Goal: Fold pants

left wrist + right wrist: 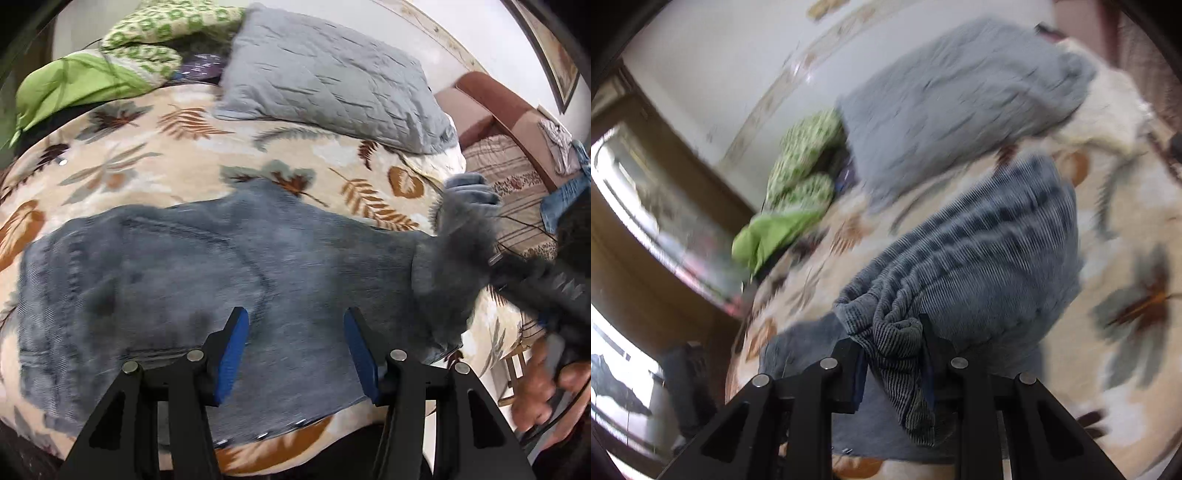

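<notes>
Grey cord pants (229, 273) reach bed (155, 155) front edge; right gripper (894, 354) jaws clamp leg, left gripper (295, 350) jaws apart

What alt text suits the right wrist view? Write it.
The right gripper is shut on a bunched fold of grey pants, lifting it above a leaf-print bedspread. Behind lie a grey pillow and green bedding; the picture is motion-blurred.

the pants (221, 266) are faded grey-blue with fine ribbing. the blanket (177, 147) is cream, printed with rust and grey-green leaves. at 12 o'clock a plain grey quilted pillow (325, 85); at 10 o'clock lime-green cloth (74, 85) and a green-and-cream floral cushion (155, 33). gripper pads (232, 354) are blue.
</notes>
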